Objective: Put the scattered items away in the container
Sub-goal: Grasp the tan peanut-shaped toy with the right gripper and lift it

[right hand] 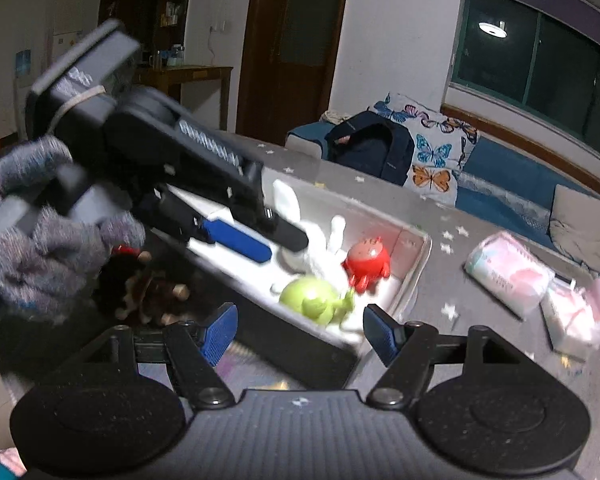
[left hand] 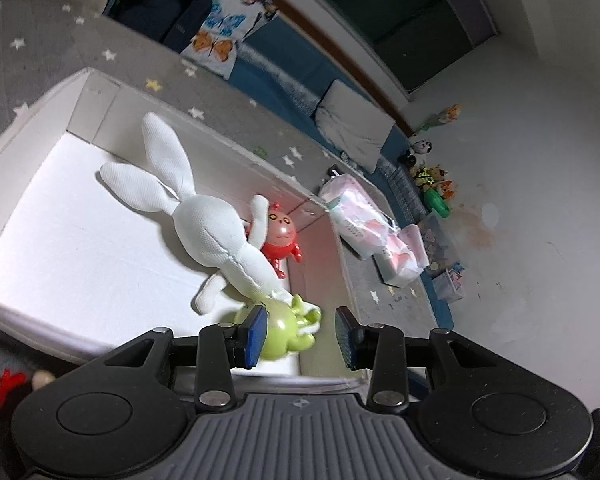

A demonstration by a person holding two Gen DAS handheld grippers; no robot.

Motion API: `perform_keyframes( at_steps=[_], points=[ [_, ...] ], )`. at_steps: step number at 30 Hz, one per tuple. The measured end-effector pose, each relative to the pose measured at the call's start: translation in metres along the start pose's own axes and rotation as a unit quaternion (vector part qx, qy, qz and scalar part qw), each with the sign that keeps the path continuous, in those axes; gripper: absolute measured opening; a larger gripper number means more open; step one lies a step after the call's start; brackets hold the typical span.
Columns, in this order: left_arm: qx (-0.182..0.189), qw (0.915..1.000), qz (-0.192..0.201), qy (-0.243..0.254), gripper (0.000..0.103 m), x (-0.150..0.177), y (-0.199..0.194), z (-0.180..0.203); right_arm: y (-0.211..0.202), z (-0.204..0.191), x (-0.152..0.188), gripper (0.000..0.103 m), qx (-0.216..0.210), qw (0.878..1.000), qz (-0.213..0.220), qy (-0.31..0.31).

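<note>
Over the white box (left hand: 80, 92), the left gripper (left hand: 300, 334) hangs with fingers wide above a green toy (left hand: 288, 330) lying inside; best lifted straight clear, avoiding the white plush rabbit (left hand: 208, 224).

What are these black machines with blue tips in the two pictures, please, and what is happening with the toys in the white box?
These are not robot arms. A person holds one hand tool in each hand; each tool has two fingers with blue pads and a wide-angle camera looking forward along them. One picture comes from the left gripper, the other from the right gripper. The right view also shows the left tool from outside, held in a grey gloved hand.

The white box stands on a grey star-patterned surface. Inside lie a white rabbit, a red figure and a green figure. Both grippers are open and hold nothing; the left one hangs just over the green figure.
</note>
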State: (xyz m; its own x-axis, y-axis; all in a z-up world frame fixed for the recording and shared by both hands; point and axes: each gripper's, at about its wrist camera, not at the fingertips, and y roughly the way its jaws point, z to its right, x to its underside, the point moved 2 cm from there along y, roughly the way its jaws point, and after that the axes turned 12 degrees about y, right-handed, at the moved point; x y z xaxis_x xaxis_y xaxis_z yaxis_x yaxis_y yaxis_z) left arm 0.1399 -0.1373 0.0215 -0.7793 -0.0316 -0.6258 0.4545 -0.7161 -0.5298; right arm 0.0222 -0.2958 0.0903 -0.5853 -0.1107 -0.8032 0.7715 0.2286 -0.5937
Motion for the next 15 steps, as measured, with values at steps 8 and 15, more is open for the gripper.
perform_keyframes(
  at_steps=[8, 15],
  points=[
    [-0.001, 0.9994, 0.009, 0.034, 0.04, 0.028, -0.023, 0.021, -0.003, 0.0, 0.038, 0.067, -0.004, 0.999, -0.026, 0.037],
    [0.014, 0.9991, -0.026, 0.03, 0.04, 0.058, -0.014, 0.026, 0.001, -0.001, 0.059, 0.062, -0.014, 0.997, -0.044, 0.061]
  ],
)
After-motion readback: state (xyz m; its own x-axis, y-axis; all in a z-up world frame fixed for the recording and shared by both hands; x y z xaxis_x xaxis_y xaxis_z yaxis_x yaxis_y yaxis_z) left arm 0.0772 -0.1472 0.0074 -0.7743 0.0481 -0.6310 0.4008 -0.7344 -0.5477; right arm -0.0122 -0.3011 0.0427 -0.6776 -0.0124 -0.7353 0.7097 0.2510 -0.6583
